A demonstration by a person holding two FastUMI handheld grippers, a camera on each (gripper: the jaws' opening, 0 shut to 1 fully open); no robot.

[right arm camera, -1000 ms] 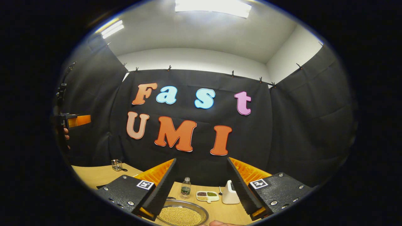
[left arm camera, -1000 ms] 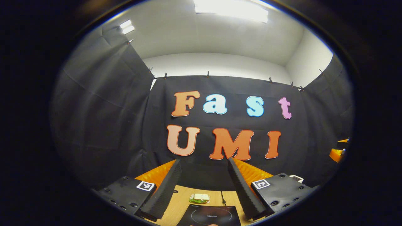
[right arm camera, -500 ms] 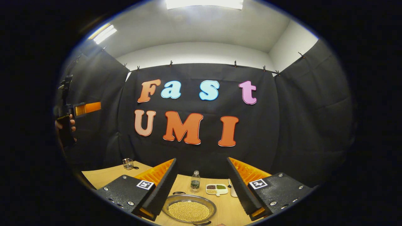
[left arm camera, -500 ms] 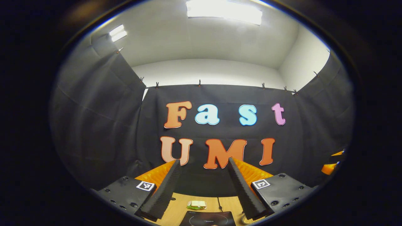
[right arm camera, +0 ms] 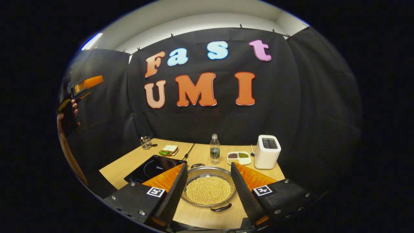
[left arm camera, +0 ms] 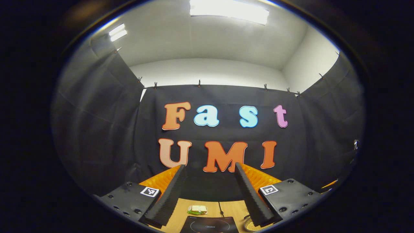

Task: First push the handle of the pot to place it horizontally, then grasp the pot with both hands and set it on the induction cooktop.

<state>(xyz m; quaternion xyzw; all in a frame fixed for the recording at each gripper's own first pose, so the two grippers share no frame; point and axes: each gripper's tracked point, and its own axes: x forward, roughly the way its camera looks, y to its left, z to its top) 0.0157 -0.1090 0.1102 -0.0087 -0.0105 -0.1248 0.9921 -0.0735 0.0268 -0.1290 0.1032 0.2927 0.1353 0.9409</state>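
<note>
Two grippers: both are raised above the table [right arm camera: 129,163], and neither touches anything.
Change, right side: your right gripper [right arm camera: 208,181] has tipped downward since a second ago. Its view once held mostly wall, with a sliver of table at the bottom; now the whole tabletop lies open before it.
Change, left side: your left gripper [left arm camera: 210,194] has barely shifted. It looks high at the wall, with just a strip of table beneath it.
Meaning: you are lining up the right side for the handle push, I judge; nothing of the task is done yet.
Right gripper state: fingers spread wide, nothing between them.
Left gripper state: fingers spread wide as well, holding nothing.
Pot: the pot [right arm camera: 208,190], a shallow metal pan full of yellow beans, sits on the table ahead of the right gripper, framed in the gap between its fingers but well below them.
Handles: the near handle [right arm camera: 221,207] points toward you and the far handle [right arm camera: 197,165] away, so the pot needs turning.
Cooktop: the induction cooktop [right arm camera: 152,167] lies just beside the pot, to its left in the right gripper view, and sits under your left gripper in the left gripper view.
Other gripper: the left one, with the hand [right arm camera: 75,108] holding it, hangs high at the right gripper view's left edge, well apart from the pot.
</note>
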